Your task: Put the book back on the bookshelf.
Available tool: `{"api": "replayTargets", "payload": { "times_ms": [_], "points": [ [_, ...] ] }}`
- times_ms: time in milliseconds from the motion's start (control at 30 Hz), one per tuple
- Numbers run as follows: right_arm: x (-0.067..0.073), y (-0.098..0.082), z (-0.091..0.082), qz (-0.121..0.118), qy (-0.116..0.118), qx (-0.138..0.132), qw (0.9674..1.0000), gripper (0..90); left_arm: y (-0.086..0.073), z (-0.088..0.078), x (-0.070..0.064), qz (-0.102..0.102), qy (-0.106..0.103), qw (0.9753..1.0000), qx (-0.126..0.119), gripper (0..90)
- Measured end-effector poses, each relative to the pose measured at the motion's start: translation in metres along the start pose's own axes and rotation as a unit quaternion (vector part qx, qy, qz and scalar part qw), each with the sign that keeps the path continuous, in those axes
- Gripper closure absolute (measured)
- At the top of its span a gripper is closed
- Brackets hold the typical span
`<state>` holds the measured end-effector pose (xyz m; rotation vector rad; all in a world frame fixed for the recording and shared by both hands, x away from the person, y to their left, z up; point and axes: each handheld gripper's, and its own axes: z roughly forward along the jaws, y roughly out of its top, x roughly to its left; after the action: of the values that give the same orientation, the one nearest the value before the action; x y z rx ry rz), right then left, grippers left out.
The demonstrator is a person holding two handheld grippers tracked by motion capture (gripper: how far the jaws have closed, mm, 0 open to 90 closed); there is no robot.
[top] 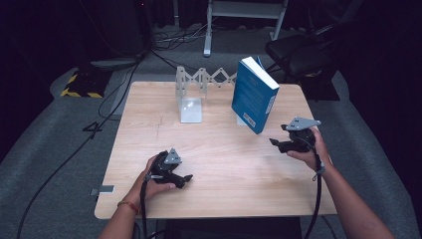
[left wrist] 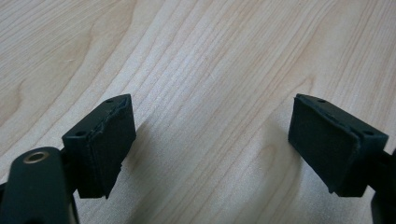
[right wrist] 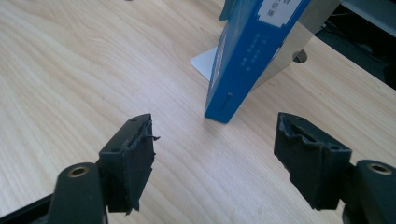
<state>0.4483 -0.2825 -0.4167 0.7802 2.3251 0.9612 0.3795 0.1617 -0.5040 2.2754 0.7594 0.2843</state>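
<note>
On the surface (top: 214, 164) we see the blue book (top: 254, 94) propped tilted against the far metal bookend (right wrist: 299, 39), apparently placed. Our right hand-held gripper (top: 282, 143) hangs near it, jaws apart and empty; the left hand-held gripper (top: 182, 178) rests likewise apart, so little seems left.

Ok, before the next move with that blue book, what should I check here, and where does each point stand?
1. Right gripper open, nothing between its jaws: ok.
2. Right gripper apart from the blue book: ok.
3. Blue book upright: not ok, it tilts against a metal bookend behind it.
4. Book steady on that support: cannot tell.
5. Left gripper open and empty over bare table: ok.
6. White expanding rack apart from the book: ok.
</note>
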Motion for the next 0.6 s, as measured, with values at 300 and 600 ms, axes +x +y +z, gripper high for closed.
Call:
{"api": "replayTargets", "payload": {
  "times_ms": [300,600],
  "points": [
    [0.003,-0.019,-0.015,-0.008,0.000,0.005,1.0000,28.7,0.000,0.000,0.000,0.000,0.000,1.0000,0.000,15.4],
    [0.005,-0.046,-0.034,0.000,-0.012,0.002,0.9999,29.2,0.000,0.000,0.000,0.000,0.000,1.0000,0.000,15.4]
  ]
}}
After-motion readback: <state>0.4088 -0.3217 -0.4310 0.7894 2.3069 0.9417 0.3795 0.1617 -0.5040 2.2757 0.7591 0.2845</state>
